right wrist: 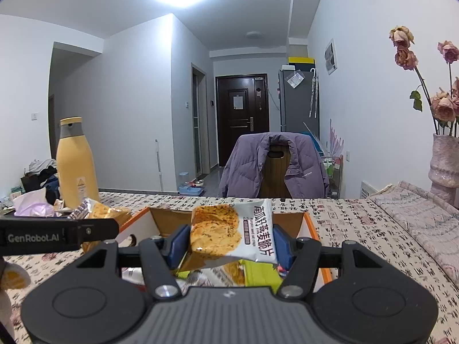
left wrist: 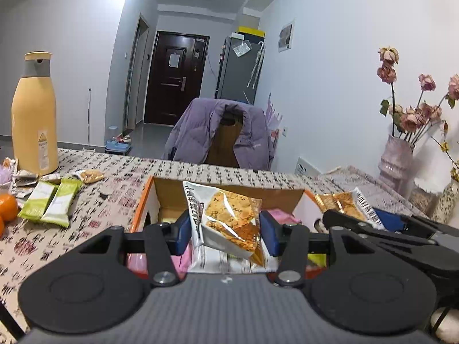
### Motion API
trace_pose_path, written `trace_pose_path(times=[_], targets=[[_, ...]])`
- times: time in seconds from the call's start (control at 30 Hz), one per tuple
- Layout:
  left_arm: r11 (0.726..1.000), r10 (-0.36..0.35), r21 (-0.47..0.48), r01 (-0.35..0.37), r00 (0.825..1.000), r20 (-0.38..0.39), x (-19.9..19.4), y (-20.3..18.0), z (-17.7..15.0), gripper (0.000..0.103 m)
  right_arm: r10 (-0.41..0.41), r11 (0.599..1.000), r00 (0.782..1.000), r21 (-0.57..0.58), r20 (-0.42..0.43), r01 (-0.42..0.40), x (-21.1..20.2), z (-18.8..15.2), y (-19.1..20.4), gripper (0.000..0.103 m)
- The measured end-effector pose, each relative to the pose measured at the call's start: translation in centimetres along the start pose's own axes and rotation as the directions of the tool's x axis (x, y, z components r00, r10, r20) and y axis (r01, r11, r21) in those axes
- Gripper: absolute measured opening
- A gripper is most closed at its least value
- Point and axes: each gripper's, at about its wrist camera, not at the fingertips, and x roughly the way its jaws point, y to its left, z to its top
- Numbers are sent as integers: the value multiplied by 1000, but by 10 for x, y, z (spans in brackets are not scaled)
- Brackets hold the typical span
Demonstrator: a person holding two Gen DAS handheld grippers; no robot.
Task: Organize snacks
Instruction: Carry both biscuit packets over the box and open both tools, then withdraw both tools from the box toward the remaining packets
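Note:
An open cardboard box with orange edges (left wrist: 149, 189) (right wrist: 311, 226) stands on the patterned table and holds several snack packets. My left gripper (left wrist: 226, 229) is shut on a white and orange cracker packet (left wrist: 229, 218) above the box. My right gripper (right wrist: 231, 243) is shut on a like cracker packet (right wrist: 229, 232), also over the box. In the left wrist view the right gripper (left wrist: 373, 218) shows at the right with its packet (left wrist: 344, 200). In the right wrist view the left gripper's body (right wrist: 57, 235) shows at the left with its packet (right wrist: 97, 209).
Two green snack bars (left wrist: 51, 203), more small packets (left wrist: 91, 175) and oranges (left wrist: 7, 206) lie on the table at the left. A tall yellow flask (left wrist: 34, 114) (right wrist: 76, 163) stands behind them. A vase of dried roses (left wrist: 397, 154) stands at the right. A chair with a purple jacket (left wrist: 223, 134) is beyond the table.

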Motion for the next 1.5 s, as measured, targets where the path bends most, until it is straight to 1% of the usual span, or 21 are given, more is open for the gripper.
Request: trace_pose_path(times=[0.17,0.23,0.33,0.43,0.53,0.63,0.67,0.73,0.8,0.83,0.87,0.9,0.97,1.0,1.1,1.23,1.37,1.5], targets=[[1000,8,-13,-8,1000,8,26,1,8,50,-10,1000,1000,29,-22,10,29,4,-2,60],[999,9,-31,-9,1000,10,35,4,9,50,-20,999,1000,35,-22,21,38,2,-2,60],[999,30,-43,-29,999,11,48,10,5,50,-29,999,999,25,-15,29,47,-4,-1,60],[998,35,-58,-36,999,-5,57,17,-1,50,-17,999,999,27,-42,18,56,-13,-3,60],[998,40,-50,-41,999,-26,64,20,-7,50,-14,999,997,32,-69,16,61,-15,-4,61],[998,39,-48,-40,999,-32,66,20,-10,52,-22,999,997,25,-73,24,61,-17,-4,66],[998,42,-48,-43,999,-35,66,20,-11,55,-28,999,997,22,-74,29,61,-18,-3,67],[998,48,-45,-50,998,-39,67,21,-13,64,-30,999,996,31,-79,33,61,-20,-5,69],[997,59,-52,-61,998,-32,66,23,-14,70,-32,998,996,45,-83,36,60,-20,-7,79],[997,57,-58,-59,998,-30,65,25,-14,74,-36,998,996,51,-86,40,59,-20,-9,92],[996,57,-68,-59,998,-26,64,27,-14,87,-42,997,995,58,-85,47,59,-21,-10,102],[994,65,-83,-67,998,-17,63,29,-14,103,-49,997,995,63,-83,54,58,-21,-11,103],[991,96,-98,-95,995,9,59,32,-15,103,-59,995,995,77,-79,65,57,-22,-14,103],[991,98,-94,-97,995,7,59,33,-14,103,-63,994,995,84,-82,70,59,-22,-16,103],[990,98,-102,-98,995,-1,59,35,-14,103,-75,993,993,88,-91,83,60,-25,-16,103],[990,99,-104,-99,995,-3,57,35,-13,103,-80,992,993,90,-82,88,58,-25,-17,103],[992,81,-96,-81,997,-10,55,32,-13,103,-89,992,993,86,-74,95,55,-25,-17,103],[993,80,-89,-78,997,13,44,26,-10,103,-104,989,992,96,-77,111,56,-25,-20,103]])
